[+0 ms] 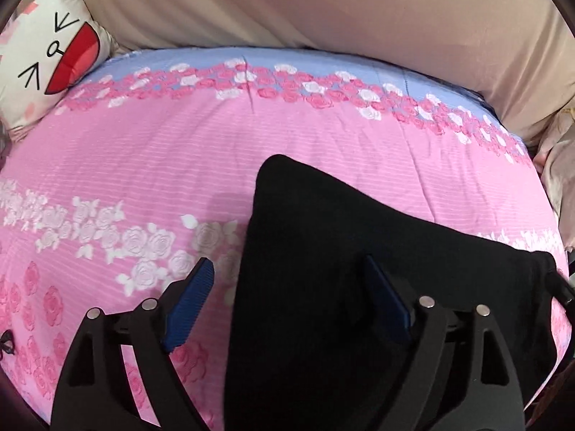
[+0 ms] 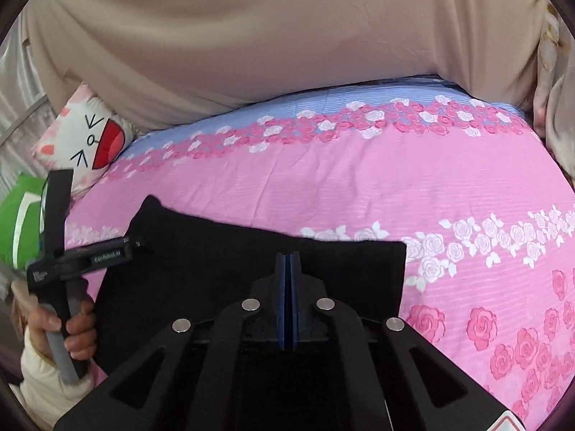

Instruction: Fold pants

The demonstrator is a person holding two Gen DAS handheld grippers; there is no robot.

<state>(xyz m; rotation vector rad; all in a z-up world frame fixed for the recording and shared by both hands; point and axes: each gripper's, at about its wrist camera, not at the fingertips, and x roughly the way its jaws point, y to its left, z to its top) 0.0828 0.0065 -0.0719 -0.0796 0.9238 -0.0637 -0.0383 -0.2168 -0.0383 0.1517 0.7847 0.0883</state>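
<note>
Left wrist view first: one pair of black pants [image 1: 341, 269] lies folded on the pink rose-print bedspread [image 1: 161, 151], a dark wedge narrowing to a corner toward the far side of the bed; the left gripper [image 1: 287, 287] has its two blue-padded fingers spread wide apart, gripping nothing; the left pad [image 1: 188, 305] hangs over bare pink cover, the right pad [image 1: 386, 298] shows against the black cloth, and the pants' near left edge runs up between the two; whether either pad touches fabric, I cannot tell; one white cartoon-face cushion [image 1: 43, 61] sits at the far left corner; one large beige pillow [image 1: 323, 10] stretches across the head of the bed; two bands of roses cross the cover, a pink-and-white one along the blue strip, a white one nearer us.

Over to the right wrist view: the same single pair of pants [image 2: 233, 269] spreads flat across the near part of the bedspread [image 2: 395, 179], one squared corner at the right, one peaked corner at the far left; the right gripper [image 2: 287, 262] has its two blue pads pressed flat together over the black cloth, though whether any fabric is pinched between them I cannot make out; at the left, one hand [image 2: 68, 327] holds the grey handle of the left gripper [image 2: 86, 256], which sits at the pants' left edge; one cartoon cushion [image 2: 90, 136] and one green item [image 2: 21, 222] lie at the far left; the beige pillow [image 2: 251, 36] fills the top.
</note>
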